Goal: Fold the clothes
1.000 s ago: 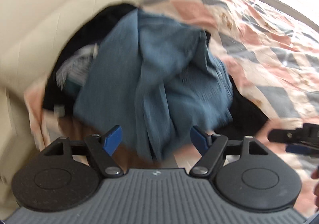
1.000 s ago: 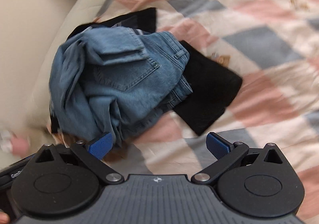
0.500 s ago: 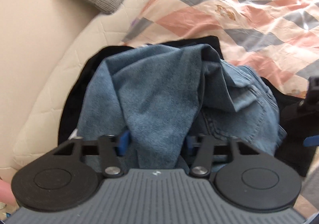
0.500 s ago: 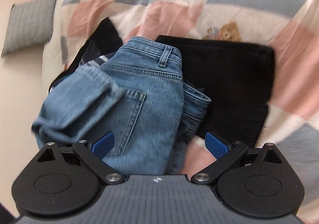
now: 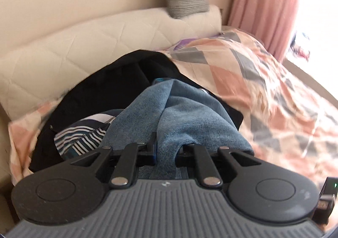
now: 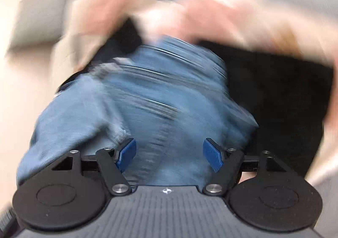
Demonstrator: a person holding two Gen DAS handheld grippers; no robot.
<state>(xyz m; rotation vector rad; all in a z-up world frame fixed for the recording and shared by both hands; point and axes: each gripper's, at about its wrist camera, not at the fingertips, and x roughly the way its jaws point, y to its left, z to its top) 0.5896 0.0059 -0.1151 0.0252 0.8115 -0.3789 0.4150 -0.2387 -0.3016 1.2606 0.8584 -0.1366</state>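
**Left gripper closes on denim**

The left gripper [image 5: 165, 151], jaws apart a second ago, now has them clamped on the blue jeans [image 5: 190, 119] heaped over black clothing [image 5: 101, 94] on the quilted bed [image 5: 274, 94]. The right gripper [image 6: 169, 154] hovers over the denim, jaws apart.

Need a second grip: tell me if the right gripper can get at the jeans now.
Probably yes. The right gripper has its jaws open with the jeans directly between and ahead of them, nothing covering the denim, though the view is blurred.

Daylight glare blown out at upper right of left view, fisheye-bent edges, heavy motion blur across right view
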